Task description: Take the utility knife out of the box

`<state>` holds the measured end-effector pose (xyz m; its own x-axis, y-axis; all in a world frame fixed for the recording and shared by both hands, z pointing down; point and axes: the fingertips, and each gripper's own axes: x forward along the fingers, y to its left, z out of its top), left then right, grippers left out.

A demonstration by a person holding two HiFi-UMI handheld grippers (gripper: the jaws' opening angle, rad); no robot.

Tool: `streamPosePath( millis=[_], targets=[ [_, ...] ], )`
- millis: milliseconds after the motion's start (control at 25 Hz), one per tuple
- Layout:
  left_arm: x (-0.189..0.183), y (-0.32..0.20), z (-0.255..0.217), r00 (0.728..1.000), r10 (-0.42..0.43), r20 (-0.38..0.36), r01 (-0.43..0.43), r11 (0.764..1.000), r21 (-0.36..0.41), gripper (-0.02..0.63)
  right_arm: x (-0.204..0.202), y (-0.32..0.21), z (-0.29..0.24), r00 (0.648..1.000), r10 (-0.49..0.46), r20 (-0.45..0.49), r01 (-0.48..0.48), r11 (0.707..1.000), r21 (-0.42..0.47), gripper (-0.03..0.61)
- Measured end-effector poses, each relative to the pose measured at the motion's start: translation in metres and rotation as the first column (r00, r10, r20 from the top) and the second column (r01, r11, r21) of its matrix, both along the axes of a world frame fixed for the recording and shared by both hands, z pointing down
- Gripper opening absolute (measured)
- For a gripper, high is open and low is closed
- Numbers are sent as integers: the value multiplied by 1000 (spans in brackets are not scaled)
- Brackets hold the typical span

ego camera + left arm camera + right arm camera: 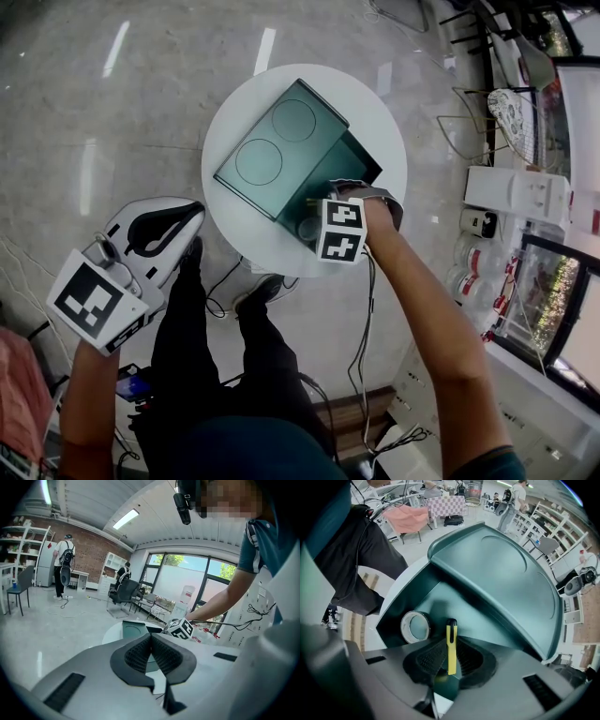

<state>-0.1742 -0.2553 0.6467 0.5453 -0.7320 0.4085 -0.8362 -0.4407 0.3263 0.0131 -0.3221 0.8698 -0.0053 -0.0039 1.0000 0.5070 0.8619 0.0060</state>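
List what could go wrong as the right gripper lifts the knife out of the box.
1. The right gripper seems to pinch the utility knife only at one end, so it may swivel or slip out.
2. The lid covers most of the box, leaving a narrow opening; the knife could catch its edge.
3. The left gripper hangs off the table, so nothing steadies the box if it drags.

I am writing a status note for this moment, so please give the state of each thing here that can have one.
box: open.
lid: off the opening.
utility knife: inside the box, gripped.
tape roll: in the box, untouched.
right gripper: shut on the utility knife.
left gripper: shut, empty.
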Motion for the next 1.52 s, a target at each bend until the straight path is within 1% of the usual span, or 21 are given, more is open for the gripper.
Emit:
streamPosePath(
  millis=[240,440,600,760,920,1080,1160,1280,1400,1520],
  targets=[
    [2,-3,-21,1000,15,8,-16,1000,25,18,-10,-5,-30,994,78,70,-81,996,40,81],
    [14,-4,-48,999,43,19,-44,997,56,18,-13,-5,-64,978,161,134,-169,984,57,83],
    [25,-7,-74,998,60,31,-62,995,75,18,-10,-4,-97,949,242,203,-259,964,61,81],
    [35,-3,-100,996,84,41,-88,991,104,18,-2,-1,-130,898,335,284,-364,930,55,81],
    [49,0,-130,992,111,54,-117,985,123,18,7,0,-177,822,425,379,-472,881,35,83],
    [58,8,-159,989,134,68,-143,978,151,18,13,7,-228,722,497,482,-571,821,10,81],
    [62,14,-173,987,141,73,-151,976,160,18,15,13,-254,661,529,532,-615,788,-20,81],
    [71,18,-201,985,154,79,-166,969,183,18,21,19,-298,558,571,603,-676,734,-69,83],
    [83,20,-234,982,163,92,-179,962,204,18,33,23,-345,457,588,668,-722,683,-108,83],
    [95,26,-264,979,172,106,-192,955,224,18,47,33,-390,369,579,727,-747,651,-139,83]
  ],
)
